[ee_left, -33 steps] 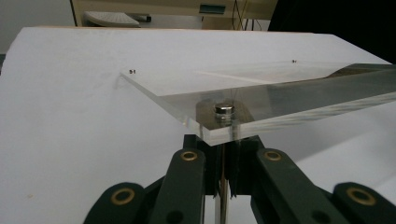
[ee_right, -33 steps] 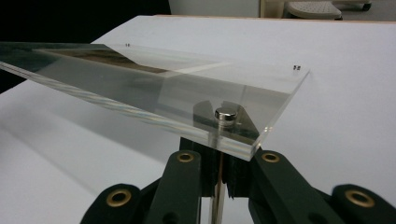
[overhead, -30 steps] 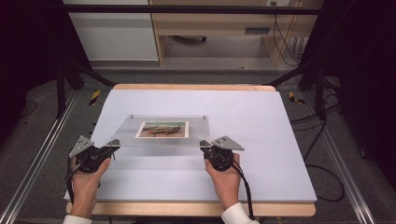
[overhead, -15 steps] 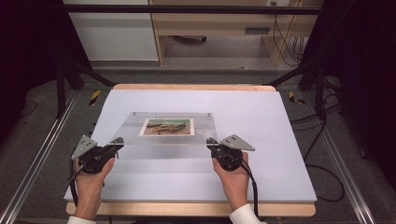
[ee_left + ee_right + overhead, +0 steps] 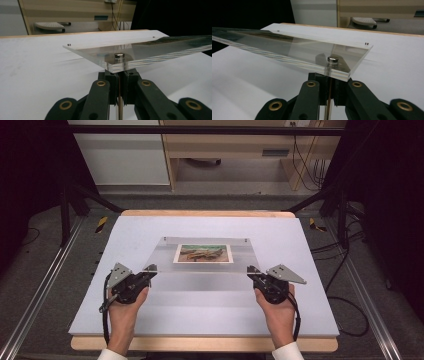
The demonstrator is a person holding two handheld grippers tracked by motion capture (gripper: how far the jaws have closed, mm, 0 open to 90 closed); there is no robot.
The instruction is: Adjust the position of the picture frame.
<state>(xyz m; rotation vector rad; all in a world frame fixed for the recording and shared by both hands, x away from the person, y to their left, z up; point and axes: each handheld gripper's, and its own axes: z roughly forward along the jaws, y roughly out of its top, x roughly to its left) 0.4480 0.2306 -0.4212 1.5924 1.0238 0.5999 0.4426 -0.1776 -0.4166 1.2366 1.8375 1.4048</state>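
A clear acrylic sheet (image 5: 207,262), rectangular and thick enough to show layered edges, hangs over the middle of the bench (image 5: 320,270), carried between the two grippers. Its near edge is raised off the surface; whether the far edge rests on the bench I cannot tell. Under or within the sheet lies one picture (image 5: 203,253), a small rectangular print in greens and browns with a white border, sitting towards the far half of the sheet.

The left gripper (image 5: 149,269) has its jaws clenched at the near left corner of the sheet, and the right gripper (image 5: 251,270) has its jaws clenched at the near right corner. In the left gripper view the black jaws stand pressed together right beneath the corner, where a short silvery stud (image 5: 119,55), round and metallic, sits in the acrylic. In the right gripper view a second stud (image 5: 333,59) of the same kind sits in the other near corner above the closed jaws. Exactly which part the jaws pinch is hidden under the sheet's edge. Two tiny dark fittings mark the far corners, so four corner fittings in all.

The bench top is a matt pale sheet, smooth and bare, laid on a wooden board (image 5: 205,343) with rounded corners. Each gripper is black, topped by a grey three-cornered plate, with a cable trailing back past the person's wrist.
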